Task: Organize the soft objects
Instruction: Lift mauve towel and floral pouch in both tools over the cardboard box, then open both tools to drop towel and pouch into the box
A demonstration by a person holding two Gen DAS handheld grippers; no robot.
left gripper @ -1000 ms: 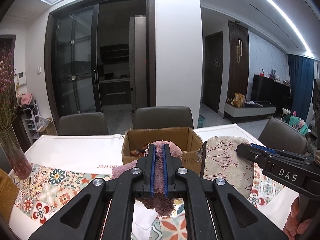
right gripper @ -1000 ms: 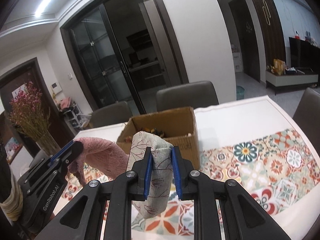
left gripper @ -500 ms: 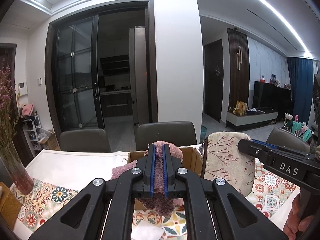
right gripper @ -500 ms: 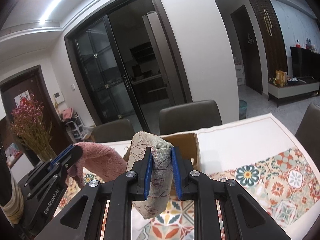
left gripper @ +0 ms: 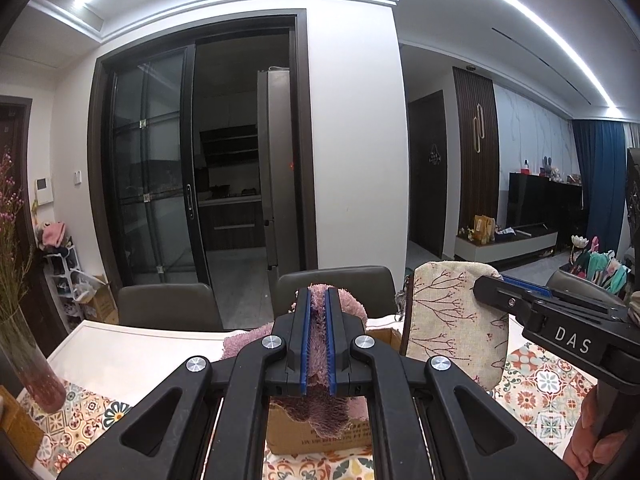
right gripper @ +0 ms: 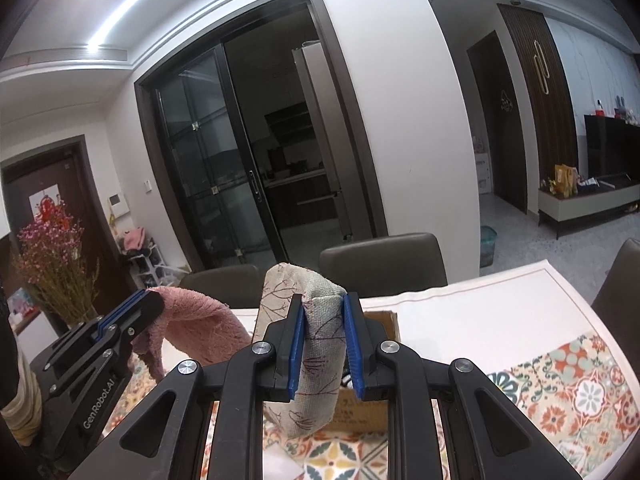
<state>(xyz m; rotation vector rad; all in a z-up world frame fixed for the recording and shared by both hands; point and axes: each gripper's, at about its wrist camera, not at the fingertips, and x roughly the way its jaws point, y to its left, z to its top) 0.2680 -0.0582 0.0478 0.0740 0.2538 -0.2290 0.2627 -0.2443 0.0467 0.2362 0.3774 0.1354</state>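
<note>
My left gripper (left gripper: pixel 318 300) is shut on a fuzzy pink cloth (left gripper: pixel 352 304) that hangs from its pads above the cardboard box (left gripper: pixel 320 436). My right gripper (right gripper: pixel 322 308) is shut on a beige fabric pouch with a red branch print (right gripper: pixel 320 360), held above the same box (right gripper: pixel 360 416). In the left wrist view the pouch (left gripper: pixel 452 320) hangs to the right, with the right gripper (left gripper: pixel 486 282) beside it. In the right wrist view the pink cloth (right gripper: pixel 192 324) and the left gripper (right gripper: pixel 142 300) are at the left. The box's inside is hidden.
The table has a white cover with a patterned tile runner (right gripper: pixel 568 384). Grey chairs (left gripper: pixel 332 292) stand along its far side. A glass vase of dried pink flowers (left gripper: pixel 24 344) stands at the table's left end. A chair back (right gripper: pixel 620 284) is at the right.
Both grippers have risen with their loads and tilted up. The box has dropped low in both views and its open top is no longer seen.
</note>
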